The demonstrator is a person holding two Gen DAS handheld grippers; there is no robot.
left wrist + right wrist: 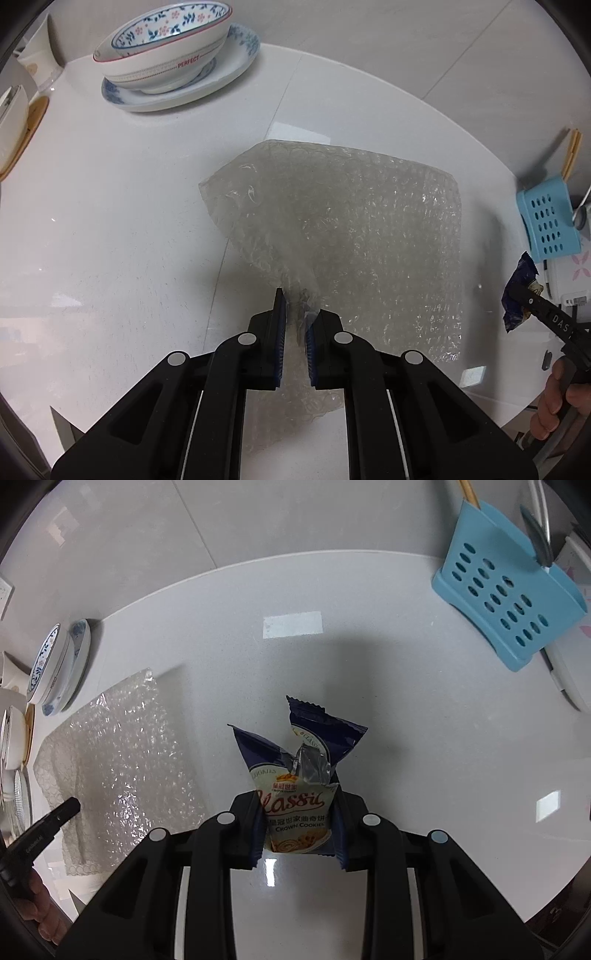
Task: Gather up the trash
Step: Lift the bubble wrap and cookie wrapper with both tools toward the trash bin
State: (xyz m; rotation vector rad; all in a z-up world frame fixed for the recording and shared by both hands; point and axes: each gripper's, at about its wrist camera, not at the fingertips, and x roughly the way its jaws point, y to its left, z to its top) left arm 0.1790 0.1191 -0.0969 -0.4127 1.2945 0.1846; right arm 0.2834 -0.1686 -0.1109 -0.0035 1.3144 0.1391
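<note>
1. My left hand-held gripper (295,317) points steeply down at the white worktop (129,229), its blue-padded jaws pinched tight on a bunched corner of the bubble wrap (351,229).
2. The sheet of bubble wrap fans out from that pinch, away from me and to the right; its gripped corner is raised, and I cannot tell how much of the rest touches the worktop.
3. My right hand-held gripper (297,823) also points down, its jaws closed partway and clamped on the 2 sides of a cookie wrapper (295,797).
4. The cookie wrapper is dark blue and white, printed "Classic" and "Crown Cookies"; its torn top stands out past the fingertips with a silver lining showing, and it looks lifted clear of the worktop.
5. In the left wrist view the cookie wrapper (519,291) and right hand-held gripper (532,301) show at the right edge, beside the bubble wrap but apart from it.
6. A floral bowl (162,48) sits on a blue-patterned plate (177,96) at the far left of the worktop, well apart from the bubble wrap.
7. A blue perforated utensil holder (506,590) stands at the far right, with wooden chopsticks (468,491) sticking up out of it.
8. More white dishes (11,125) are at the left edge, only partly in view.
</note>
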